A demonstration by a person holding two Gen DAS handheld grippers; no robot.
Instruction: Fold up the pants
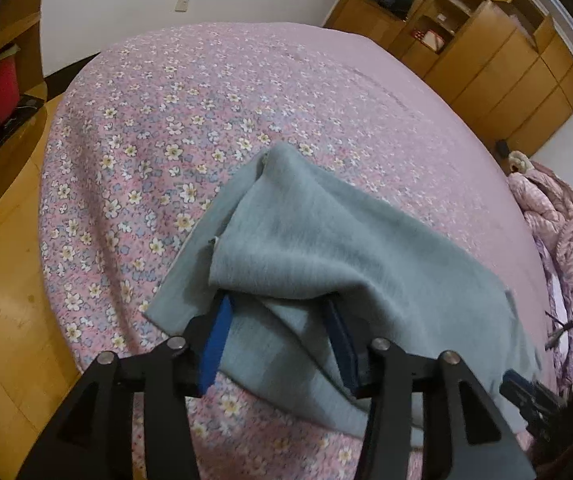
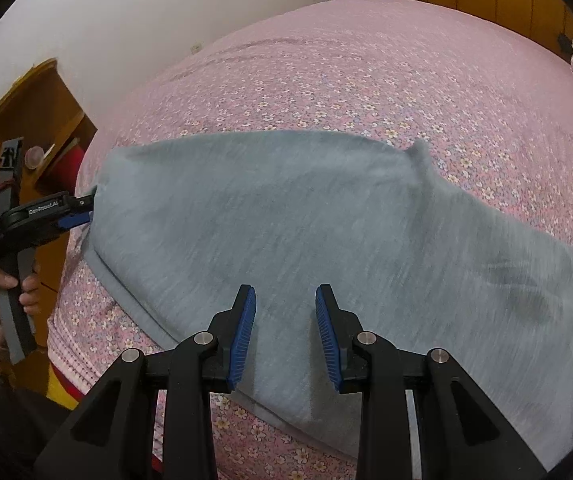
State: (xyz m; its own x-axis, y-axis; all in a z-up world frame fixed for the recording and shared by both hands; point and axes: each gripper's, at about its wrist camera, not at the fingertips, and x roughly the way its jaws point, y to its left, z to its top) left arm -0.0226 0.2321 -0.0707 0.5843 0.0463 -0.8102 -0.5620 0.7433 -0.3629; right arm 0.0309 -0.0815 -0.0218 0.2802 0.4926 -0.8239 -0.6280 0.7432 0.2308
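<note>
A wide bed (image 1: 246,92) fills both views, covered by a pink sheet printed with small white and blue flowers. Grey pants (image 2: 326,232) lie on it near the close edge, spread across the sheet with some folds doubled over. A crumpled pink quilt (image 1: 550,216) sits at the bed's far side.

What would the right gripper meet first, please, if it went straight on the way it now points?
Probably the grey pants: the right gripper points down at the cloth spread on the bed, its jaws apart and nothing between them. How near it is stays unclear.
</note>
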